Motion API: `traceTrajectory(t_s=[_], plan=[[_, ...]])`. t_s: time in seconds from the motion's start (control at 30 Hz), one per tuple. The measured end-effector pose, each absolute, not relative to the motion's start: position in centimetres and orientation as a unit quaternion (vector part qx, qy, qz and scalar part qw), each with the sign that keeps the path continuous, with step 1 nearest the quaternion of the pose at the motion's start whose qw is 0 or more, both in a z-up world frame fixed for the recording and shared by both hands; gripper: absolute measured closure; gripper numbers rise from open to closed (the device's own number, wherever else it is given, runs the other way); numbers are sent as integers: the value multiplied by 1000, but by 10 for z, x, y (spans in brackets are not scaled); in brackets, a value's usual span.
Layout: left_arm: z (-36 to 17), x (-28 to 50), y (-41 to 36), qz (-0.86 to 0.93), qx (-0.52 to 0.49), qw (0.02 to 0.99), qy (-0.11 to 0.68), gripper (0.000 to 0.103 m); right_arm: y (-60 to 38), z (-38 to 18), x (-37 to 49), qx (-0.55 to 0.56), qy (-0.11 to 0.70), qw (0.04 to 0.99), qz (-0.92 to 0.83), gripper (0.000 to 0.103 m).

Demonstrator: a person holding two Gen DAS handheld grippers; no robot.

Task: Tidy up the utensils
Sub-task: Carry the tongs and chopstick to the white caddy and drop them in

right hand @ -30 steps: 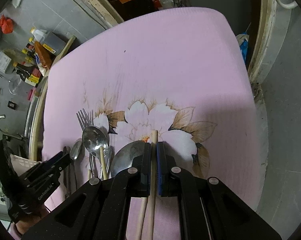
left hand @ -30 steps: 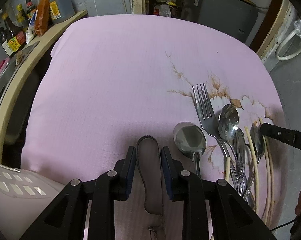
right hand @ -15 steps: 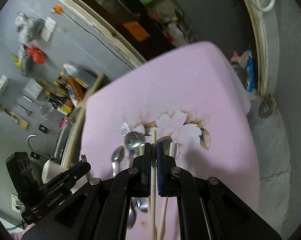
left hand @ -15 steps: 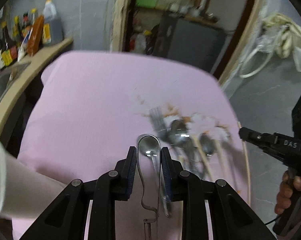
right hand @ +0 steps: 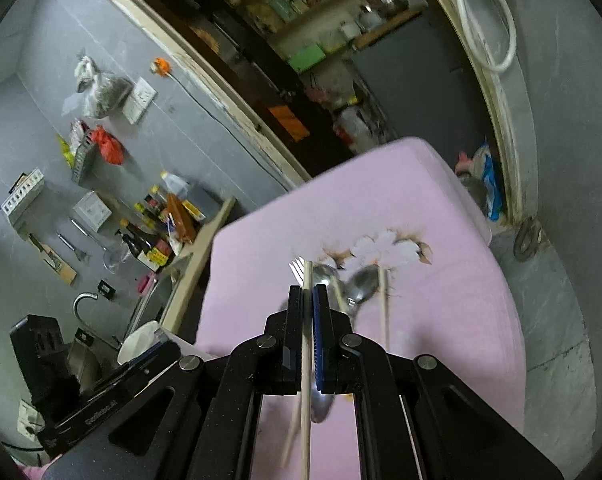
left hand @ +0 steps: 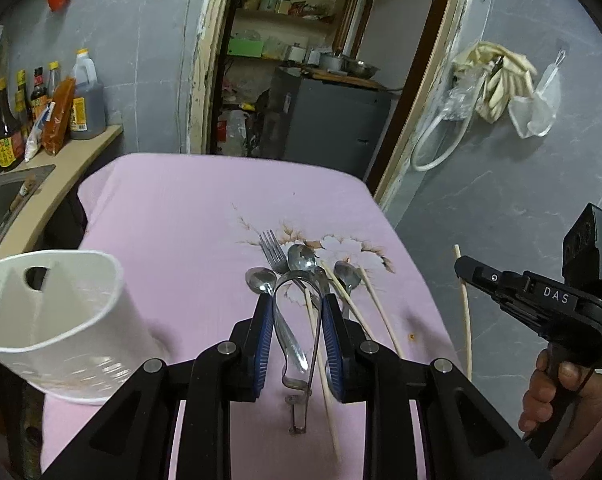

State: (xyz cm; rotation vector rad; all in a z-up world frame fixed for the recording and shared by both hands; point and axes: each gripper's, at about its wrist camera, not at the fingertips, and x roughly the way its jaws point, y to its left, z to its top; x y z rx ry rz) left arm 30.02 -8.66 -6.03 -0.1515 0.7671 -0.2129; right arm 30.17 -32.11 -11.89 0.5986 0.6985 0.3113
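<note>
My left gripper (left hand: 297, 328) is clamped on a steel spoon (left hand: 297, 280), bowl edge-on between the blue pads, lifted above the pink floral cloth (left hand: 173, 216). My right gripper (right hand: 311, 312) is pinched tight on a single pale chopstick (right hand: 308, 280), its tip poking out past the jaws. Just to my left stands the white utensil holder (left hand: 57, 320), open-topped, at the cloth's near corner. Further out on the cloth lie a fork (left hand: 272, 250), more spoons (left hand: 301, 258) and loose chopsticks (left hand: 381, 312), bunched by the printed flower. Beyond, sauce bottles (left hand: 41, 108) line the counter.
</note>
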Motion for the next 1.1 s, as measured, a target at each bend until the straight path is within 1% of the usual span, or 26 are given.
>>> traceTrajectory(t_s=[0.23,0.47,0.63,0.73,0.87,1.1], plan=[[-16,274,-41,-104,-94,933,331,80,-275,-62,296,278,266,907,170,98],[46,262,35,-74,-113,951,277,80,-206,10,305,270,160,925,216,98],[75,259,89,-32,-103,966,234,80,-156,34,314,262,109,932,224,98],[77,261,114,-3,-93,971,219,80,-125,36,316,248,88,942,209,98],[62,269,141,15,-91,971,219,80,-94,30,320,229,72,955,173,98],[24,284,163,10,-106,967,233,80,-67,-4,336,212,95,966,117,98]])
